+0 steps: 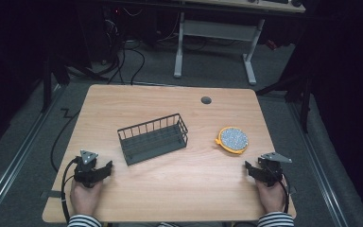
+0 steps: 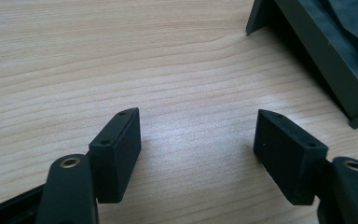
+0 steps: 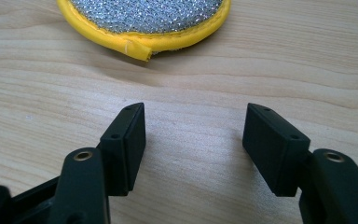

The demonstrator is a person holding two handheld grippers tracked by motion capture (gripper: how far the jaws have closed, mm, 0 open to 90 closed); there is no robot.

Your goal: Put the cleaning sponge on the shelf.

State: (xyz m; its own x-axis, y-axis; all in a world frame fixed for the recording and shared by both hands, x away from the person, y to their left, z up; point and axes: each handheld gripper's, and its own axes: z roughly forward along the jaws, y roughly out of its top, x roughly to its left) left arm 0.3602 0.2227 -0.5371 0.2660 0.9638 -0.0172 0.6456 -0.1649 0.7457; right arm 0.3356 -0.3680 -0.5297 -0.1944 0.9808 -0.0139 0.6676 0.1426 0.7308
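Note:
A dark wire basket (image 1: 153,138) stands near the middle of the wooden table (image 1: 170,179); its corner (image 2: 326,51) shows at the upper right of the left gripper view. A round scouring pad (image 1: 233,139) with a yellow rim and silvery face lies to the basket's right, and its near edge (image 3: 144,23) is just beyond my right gripper. My left gripper (image 1: 105,169) rests on the table at front left, open, nothing between its jaws (image 2: 198,140). My right gripper (image 1: 249,169) rests at front right, open and empty (image 3: 193,135).
A grommet hole (image 1: 206,100) sits near the table's far edge. Beyond the table are a white desk frame (image 1: 217,38) and cables (image 1: 123,61) on the grey floor. Bare wood lies between the two grippers.

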